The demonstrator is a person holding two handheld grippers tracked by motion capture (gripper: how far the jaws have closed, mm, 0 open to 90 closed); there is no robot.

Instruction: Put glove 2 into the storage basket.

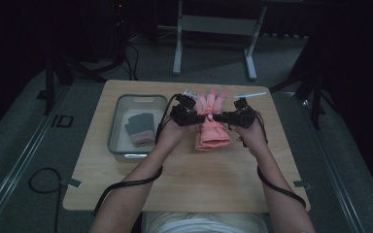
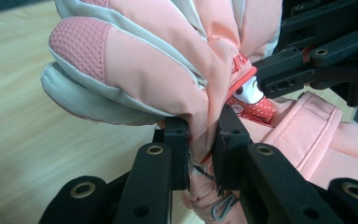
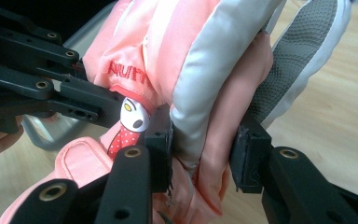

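Between both hand-held grippers, pink glove (image 3: 186, 60), red stitched lettering (image 3: 127, 73), cartoon badge (image 3: 131, 116)

Two bare forearms reach in from the near edge of the pale wooden table (image 1: 184, 184), above a white garment at the waist. Each hand carries a black two-jaw gripper, left (image 1: 187, 115) and right (image 1: 233, 117), built of flat matte black bars joined by brass-ringed rivets and small screw holes. A black cable trails from each gripper toward that edge.

Dim high view, bright gripper views.
My jaws' bases blur up close; the room behind lies black.
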